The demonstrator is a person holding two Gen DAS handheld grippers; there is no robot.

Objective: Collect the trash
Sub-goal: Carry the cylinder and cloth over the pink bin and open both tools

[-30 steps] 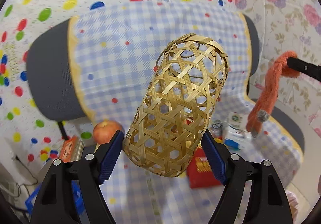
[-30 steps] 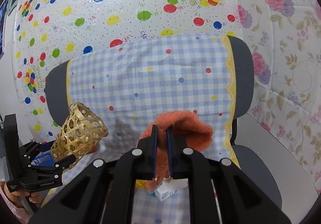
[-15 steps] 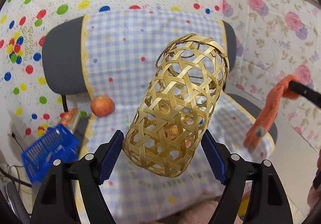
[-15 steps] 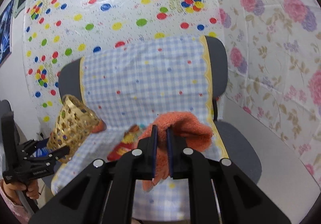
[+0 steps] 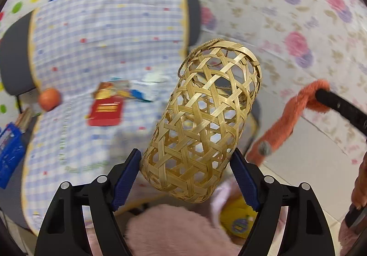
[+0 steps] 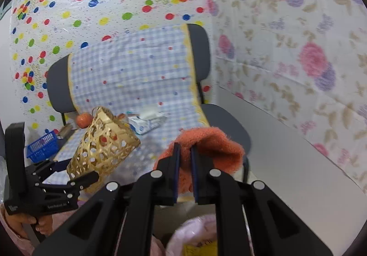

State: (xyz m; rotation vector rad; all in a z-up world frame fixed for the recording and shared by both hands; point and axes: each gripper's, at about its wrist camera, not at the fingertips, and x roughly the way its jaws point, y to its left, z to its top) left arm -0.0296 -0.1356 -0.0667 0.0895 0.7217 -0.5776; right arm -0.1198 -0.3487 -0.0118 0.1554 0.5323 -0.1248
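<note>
Ahead, checked-cloth chair (image 6: 137, 77) against dotted wall (image 6: 91, 3); left hand-held gripper (image 5: 185, 173) clamping basket (image 5: 201, 122), right (image 6: 184, 159) clamping sock (image 6: 213, 148).

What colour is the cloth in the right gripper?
Orange, fuzzy cloth; the right wrist view shows it best.

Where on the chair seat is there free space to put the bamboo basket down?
The front half of the checkered seat cover looks bare, from the red packet forward to the front edge. The back is crowded: orange fruit at the left, red packet, then blue-white wrappers. The left tool holds the bamboo basket above the front right part.
</note>
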